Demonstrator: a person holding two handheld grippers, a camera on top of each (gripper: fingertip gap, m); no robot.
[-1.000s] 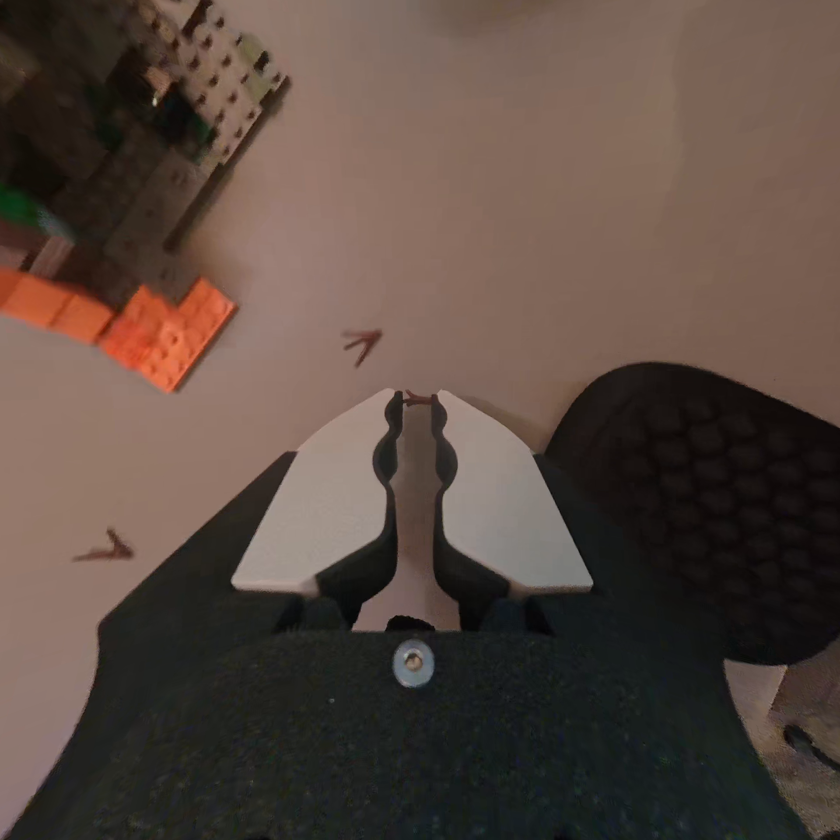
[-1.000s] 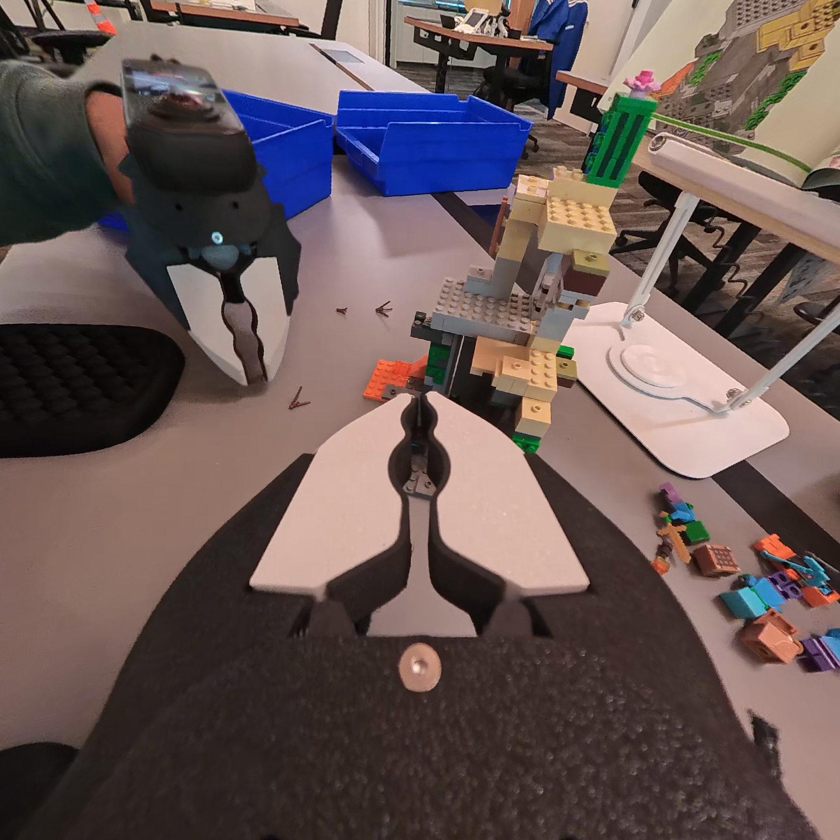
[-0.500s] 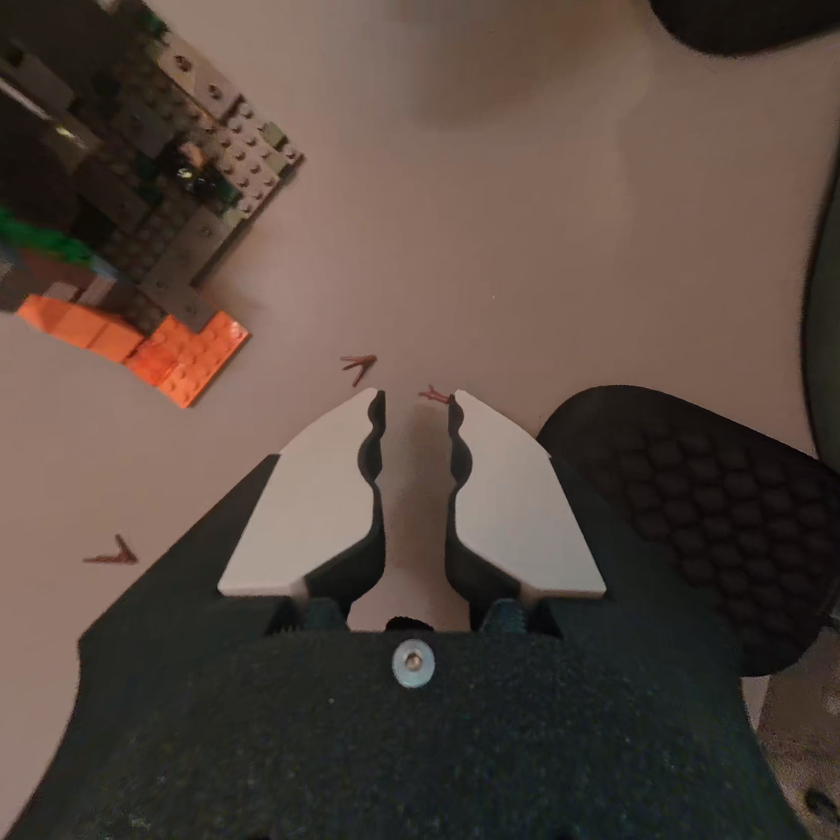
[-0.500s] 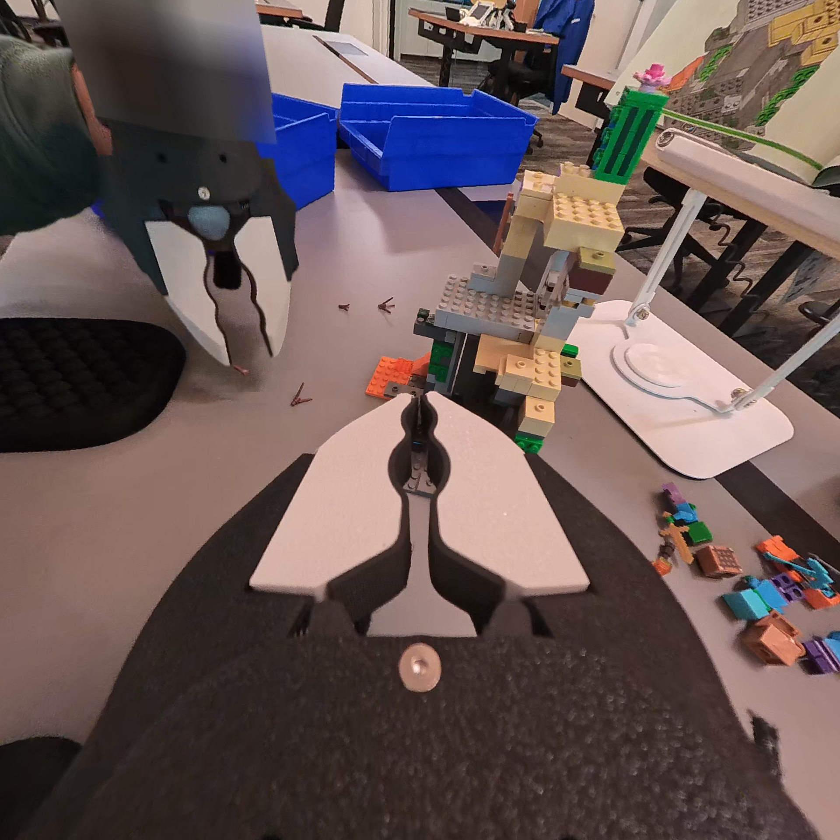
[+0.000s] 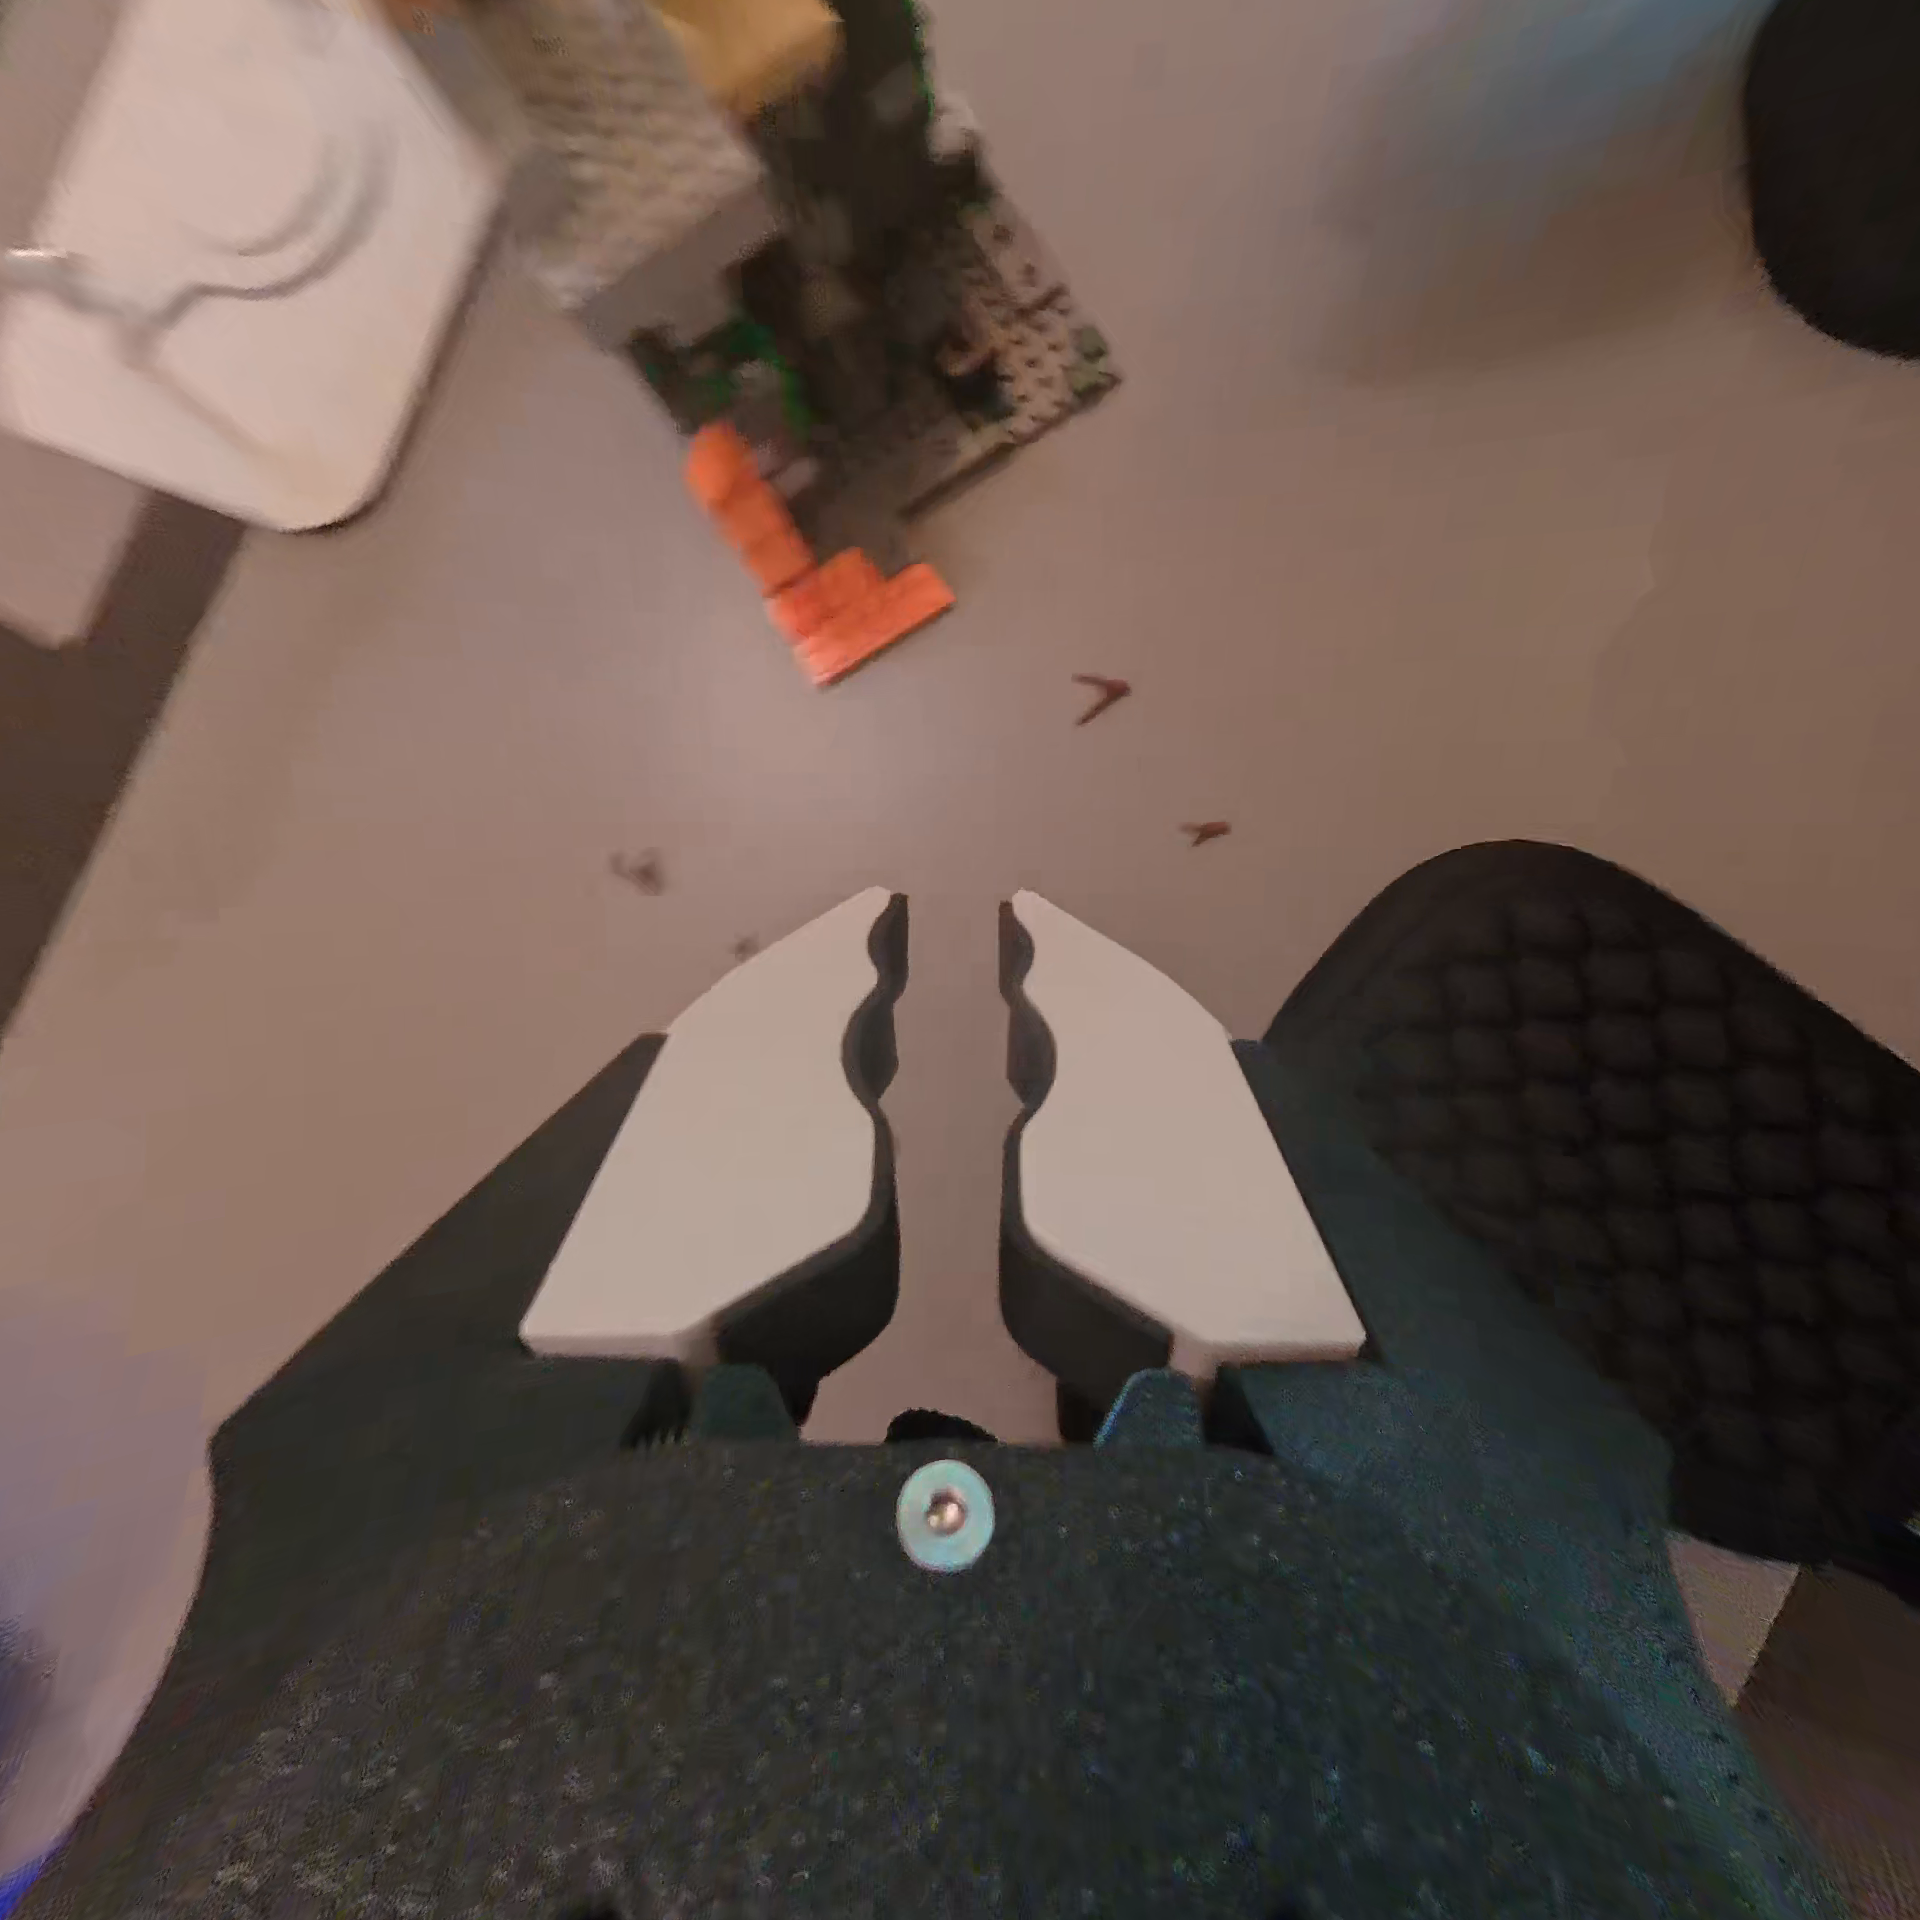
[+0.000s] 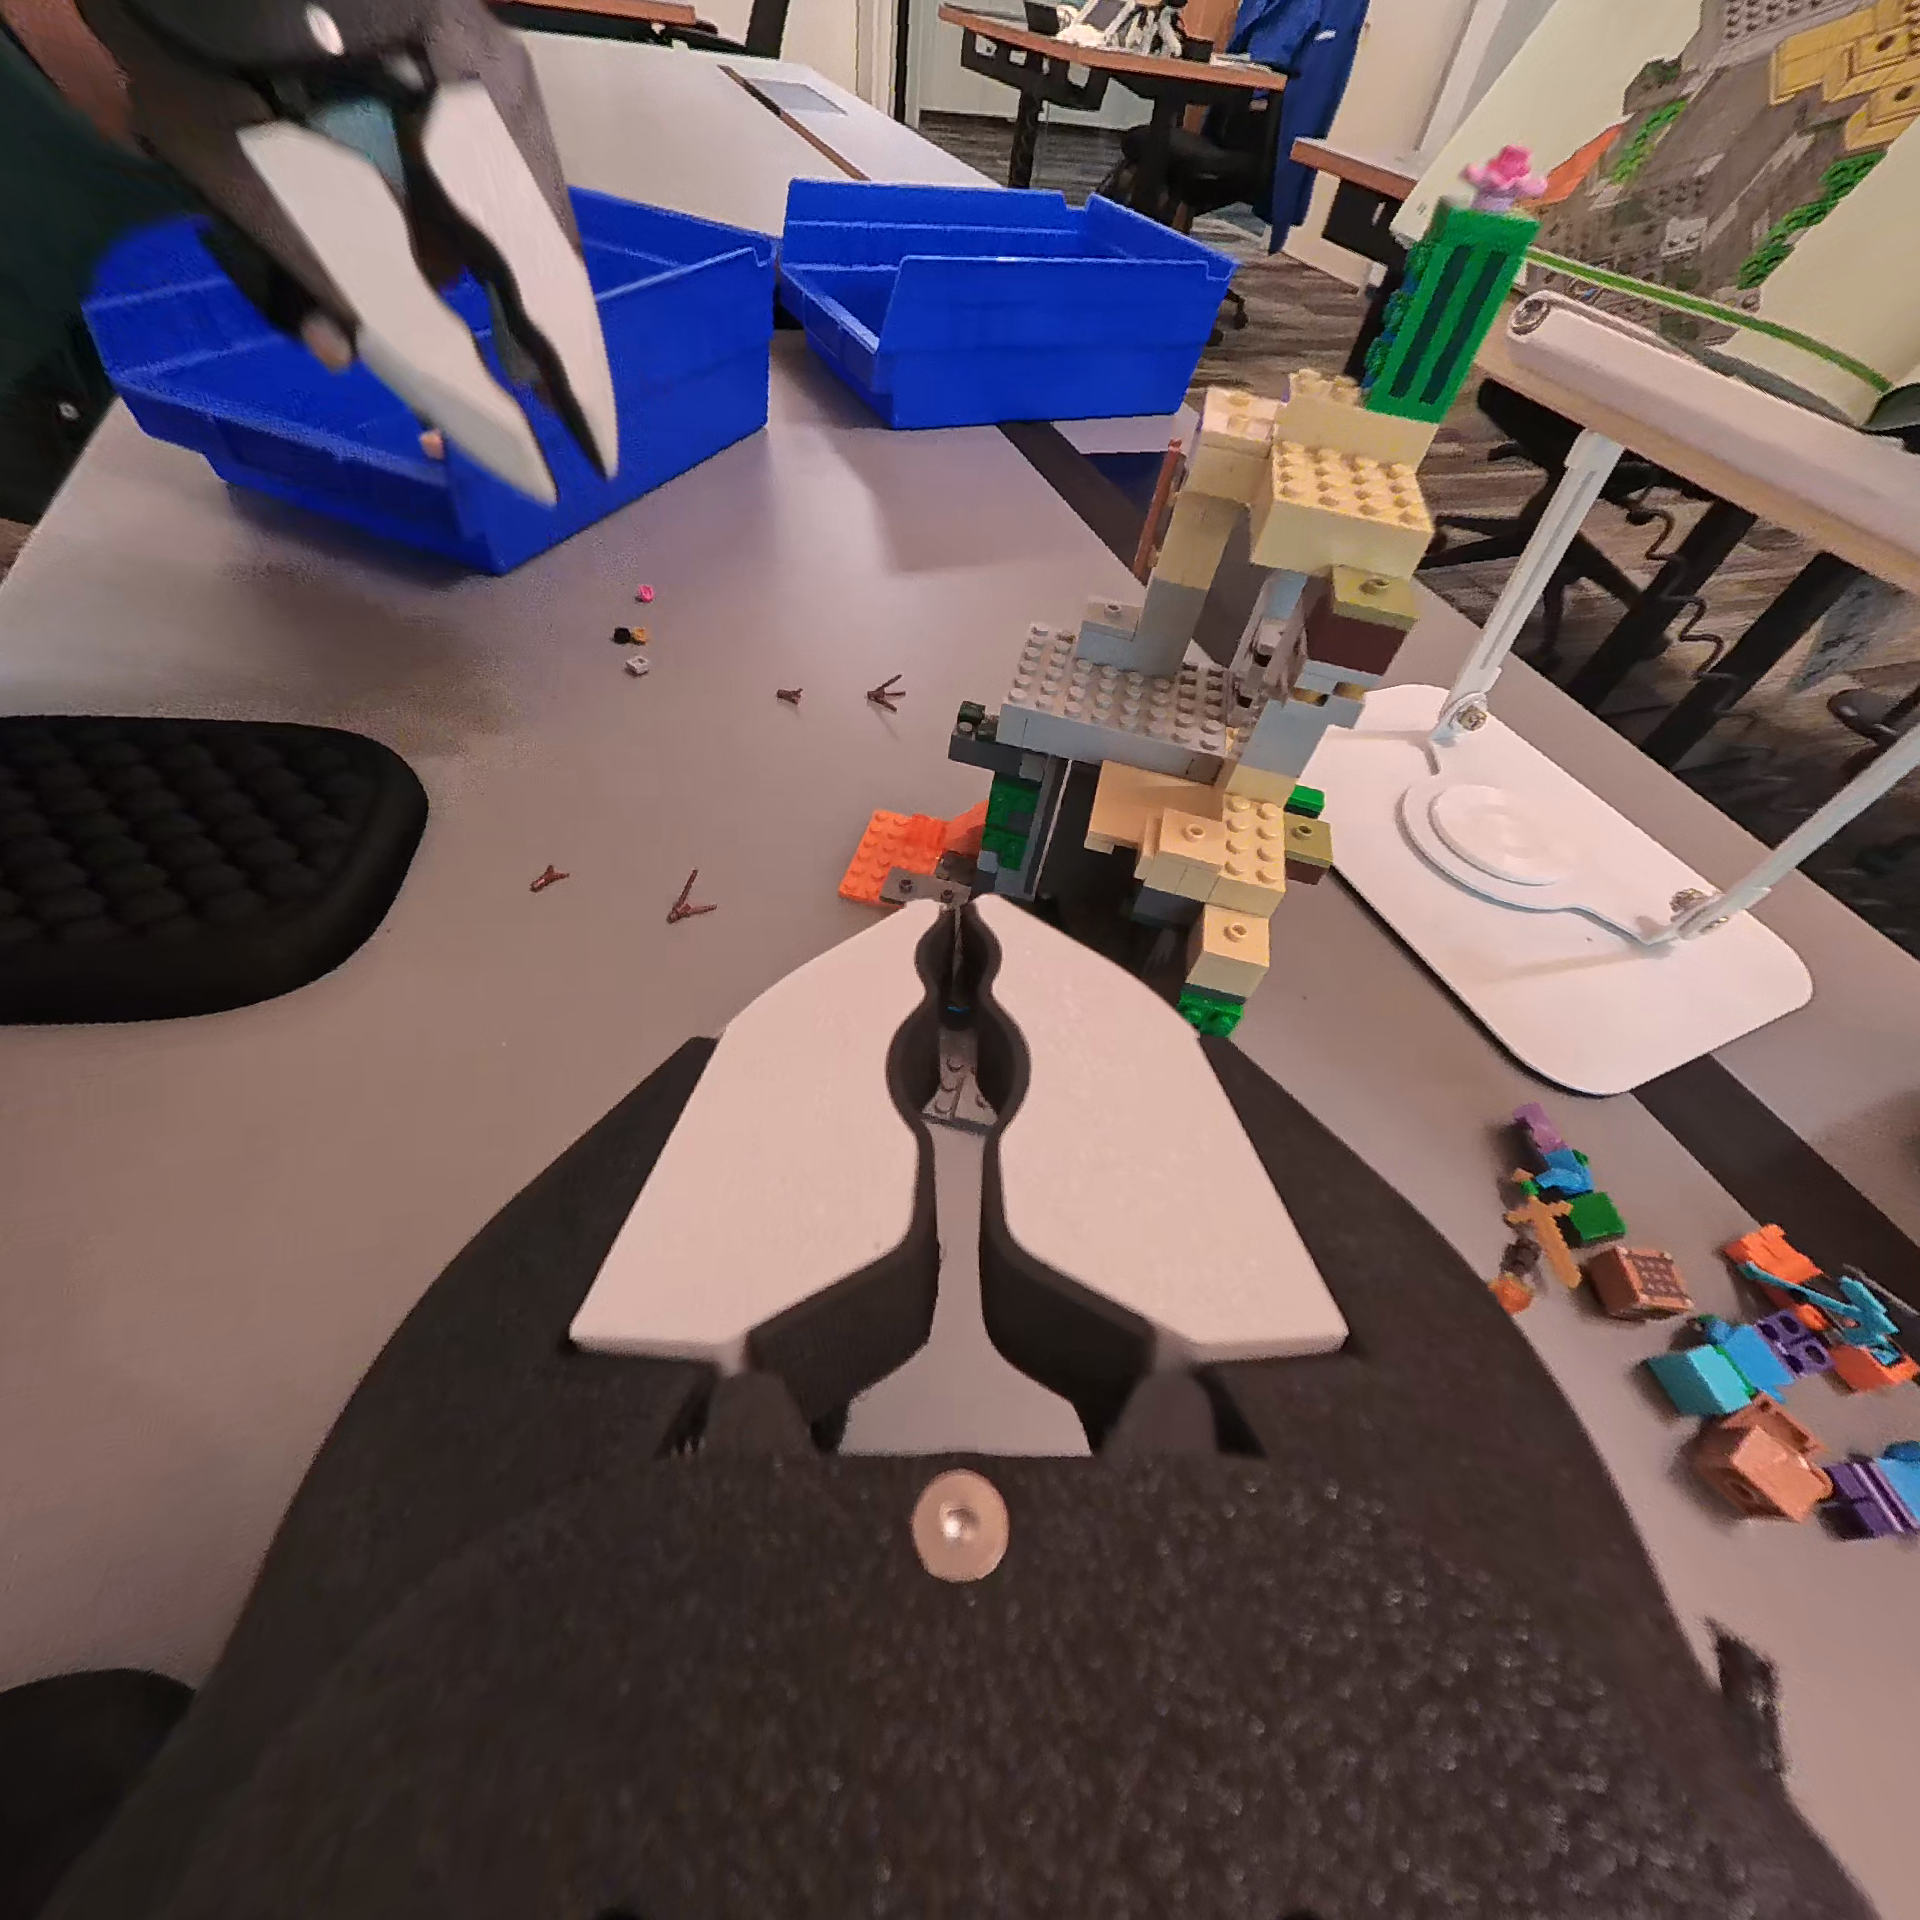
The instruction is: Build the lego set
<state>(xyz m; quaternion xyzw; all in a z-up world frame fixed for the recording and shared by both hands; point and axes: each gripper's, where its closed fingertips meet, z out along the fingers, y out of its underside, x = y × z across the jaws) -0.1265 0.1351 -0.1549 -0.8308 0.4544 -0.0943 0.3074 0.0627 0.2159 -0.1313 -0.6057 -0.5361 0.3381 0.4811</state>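
right gripper (image 6: 961, 914) pinches a thin dark grey lego piece (image 6: 954, 1081); left gripper (image 5: 953, 906) hangs spread, tall tan-and-grey lego tower (image 6: 1216, 717) at one o'clock.

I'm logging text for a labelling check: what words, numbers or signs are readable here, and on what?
None are readable.
The open instruction booklet at upper right shows only building pictures; any print there is too small to tell.
The blue bins, lego build and both grippers bear no visible writing.
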